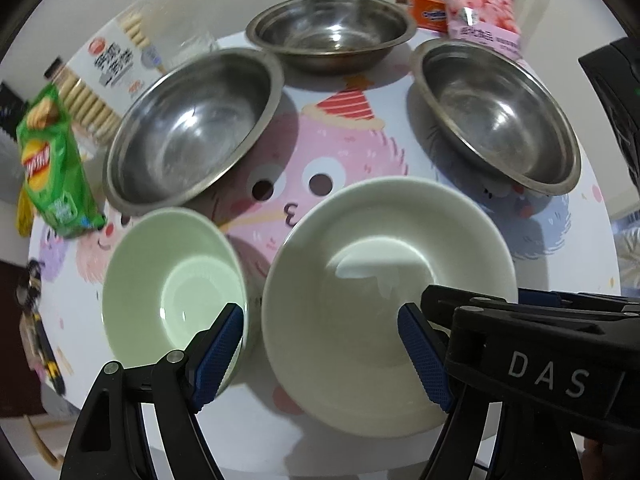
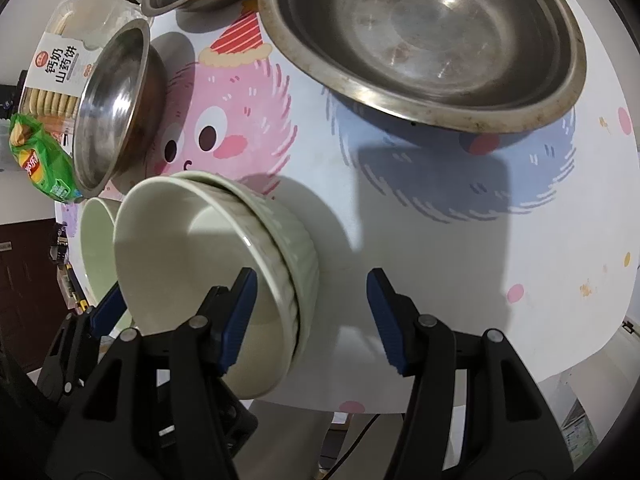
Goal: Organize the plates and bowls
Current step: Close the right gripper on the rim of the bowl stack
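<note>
While three steel bowls sit mouth-up across the far half of the round table [image 1: 568, 248], one at ten o'clock [image 1: 192, 128], one at twelve [image 1: 330, 32] and one at two [image 1: 496, 116], the ceramic ones stand at the near edge. A pale green bowl [image 1: 172, 284] rests upright at seven o'clock, and just beside it, to its right, stands a white bowl [image 1: 384, 256]; the right wrist view shows this to be two ribbed white bowls nested, the inner one [image 2: 200, 272] seated slightly askew in the outer one [image 2: 296, 240], mouths up. All are round, so no long axis shows. The left gripper [image 1: 320, 344] is spread wide and holds nothing; its left finger [image 1: 220, 352] overlaps the green bowl's near rim, its right finger [image 1: 424, 356] the white bowl's inner wall, though contact cannot be told. The right gripper [image 2: 312, 312] is likewise agape and empty, straddling the stacked bowls' right rim, one finger [image 2: 240, 316] inside, the other [image 2: 388, 316] outside over bare tabletop. A green chip bag [image 1: 56, 168] and a biscuit pack [image 1: 108, 76] lie at nine o'clock.
</note>
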`<act>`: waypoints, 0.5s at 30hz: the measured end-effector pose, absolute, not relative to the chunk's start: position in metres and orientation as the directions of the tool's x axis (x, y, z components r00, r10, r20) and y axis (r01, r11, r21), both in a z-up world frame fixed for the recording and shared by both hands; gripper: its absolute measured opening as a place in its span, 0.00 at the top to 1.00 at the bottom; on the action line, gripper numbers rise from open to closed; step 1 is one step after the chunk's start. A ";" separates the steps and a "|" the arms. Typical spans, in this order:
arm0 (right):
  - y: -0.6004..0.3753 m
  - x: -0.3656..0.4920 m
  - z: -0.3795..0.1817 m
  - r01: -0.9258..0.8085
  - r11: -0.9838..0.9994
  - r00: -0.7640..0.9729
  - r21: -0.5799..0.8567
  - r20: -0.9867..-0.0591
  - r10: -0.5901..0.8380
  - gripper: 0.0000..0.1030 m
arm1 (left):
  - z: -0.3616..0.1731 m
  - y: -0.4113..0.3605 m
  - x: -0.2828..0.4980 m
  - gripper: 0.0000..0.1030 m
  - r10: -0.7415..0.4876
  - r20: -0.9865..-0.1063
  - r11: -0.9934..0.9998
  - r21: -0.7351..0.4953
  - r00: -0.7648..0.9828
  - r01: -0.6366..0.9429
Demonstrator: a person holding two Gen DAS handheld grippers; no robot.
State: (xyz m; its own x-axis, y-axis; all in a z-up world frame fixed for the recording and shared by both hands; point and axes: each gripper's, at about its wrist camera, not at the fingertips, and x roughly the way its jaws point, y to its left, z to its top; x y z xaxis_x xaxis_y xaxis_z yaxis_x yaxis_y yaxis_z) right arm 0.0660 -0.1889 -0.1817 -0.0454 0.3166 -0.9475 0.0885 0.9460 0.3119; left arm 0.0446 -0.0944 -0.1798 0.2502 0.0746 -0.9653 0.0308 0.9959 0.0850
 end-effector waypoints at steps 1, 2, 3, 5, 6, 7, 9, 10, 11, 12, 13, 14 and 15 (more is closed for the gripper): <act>-0.192 0.066 -0.181 0.092 0.945 -0.041 0.313 -0.947 0.318 0.42 | -0.181 -0.096 0.046 0.21 0.081 -0.965 0.995 0.093 0.250 0.038; -0.193 0.066 -0.181 0.098 0.942 -0.039 0.320 -0.945 0.325 0.42 | -0.182 -0.096 0.048 0.21 0.086 -0.964 0.994 0.100 0.250 0.042; -0.196 0.066 -0.181 0.108 0.938 -0.039 0.329 -0.942 0.334 0.43 | -0.181 -0.093 0.047 0.21 0.090 -0.964 0.993 0.105 0.251 0.047; -0.199 0.066 -0.181 0.119 0.937 -0.035 0.329 -0.941 0.335 0.43 | -0.181 -0.091 0.047 0.21 0.103 -0.960 0.990 0.124 0.259 0.068; -0.201 0.065 -0.180 0.120 0.936 -0.032 0.331 -0.941 0.337 0.43 | -0.177 -0.092 0.046 0.21 0.122 -0.954 0.985 0.149 0.273 0.082; -0.202 0.064 -0.179 0.122 0.935 -0.029 0.334 -0.940 0.340 0.43 | -0.172 -0.095 0.046 0.21 0.147 -0.944 0.978 0.183 0.295 0.098; -0.204 0.061 -0.177 0.131 0.934 -0.025 0.334 -0.940 0.340 0.43 | -0.163 -0.102 0.044 0.21 0.178 -0.925 0.963 0.235 0.335 0.136; -0.206 0.060 -0.176 0.139 0.931 -0.023 0.337 -0.939 0.343 0.43 | -0.159 -0.105 0.042 0.21 0.170 -0.921 0.960 0.235 0.351 0.153; -0.210 0.059 -0.175 0.145 0.929 -0.021 0.340 -0.938 0.347 0.42 | -0.156 -0.108 0.041 0.21 0.157 -0.917 0.958 0.231 0.366 0.169; -0.212 0.058 -0.174 0.156 0.927 -0.018 0.341 -0.937 0.348 0.43 | -0.156 -0.111 0.040 0.21 0.146 -0.916 0.956 0.227 0.373 0.184; -0.214 0.057 -0.173 0.165 0.926 -0.014 0.340 -0.938 0.346 0.43 | -0.158 -0.113 0.041 0.21 0.139 -0.919 0.954 0.224 0.370 0.197; -0.215 0.057 -0.172 0.172 0.926 -0.010 0.337 -0.939 0.343 0.43 | -0.163 -0.111 0.043 0.21 0.128 -0.926 0.954 0.213 0.355 0.212; -0.216 0.057 -0.172 0.177 0.926 -0.009 0.334 -0.940 0.341 0.43 | -0.167 -0.109 0.045 0.21 0.111 -0.936 0.956 0.193 0.333 0.223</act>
